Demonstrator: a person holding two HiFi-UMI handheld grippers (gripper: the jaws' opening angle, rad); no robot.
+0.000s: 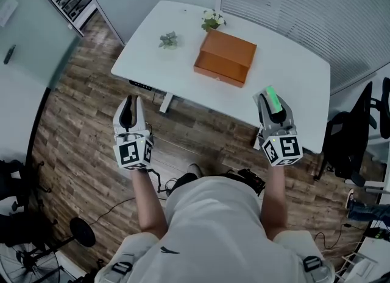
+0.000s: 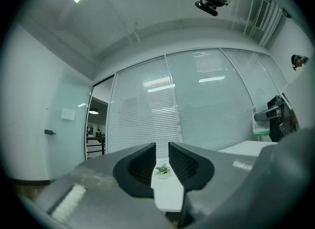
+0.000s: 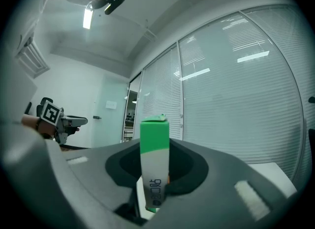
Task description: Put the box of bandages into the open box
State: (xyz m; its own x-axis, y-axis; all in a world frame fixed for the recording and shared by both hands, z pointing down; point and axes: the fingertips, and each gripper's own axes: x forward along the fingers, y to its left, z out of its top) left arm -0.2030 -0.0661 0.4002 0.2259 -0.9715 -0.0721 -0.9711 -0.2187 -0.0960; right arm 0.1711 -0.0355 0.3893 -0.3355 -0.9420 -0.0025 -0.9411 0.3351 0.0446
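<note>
The main risk we see is the slim green-and-white bandage box (image 3: 154, 139) slipping or twisting. The right tool (image 3: 155, 156) pinches it only by its lower part, with most of its length standing clear beyond the jaws, so a knock against the wall of the orange rectangular box (image 1: 224, 56) could lever it loose. We also judge the carry a long one: the tool hangs by the near edge of the white surface (image 1: 292, 69), while the orange box sits well apart, toward the far side near a small potted plant (image 1: 212, 20). We cannot make out its opening from here, so a misjudged release could land on its top instead. The bandage box is off the surface, upright between the right tool's jaws. The left tool (image 1: 131, 108) hangs over the wooden floor (image 1: 73, 129), jaws slightly spread, nothing between them.
</note>
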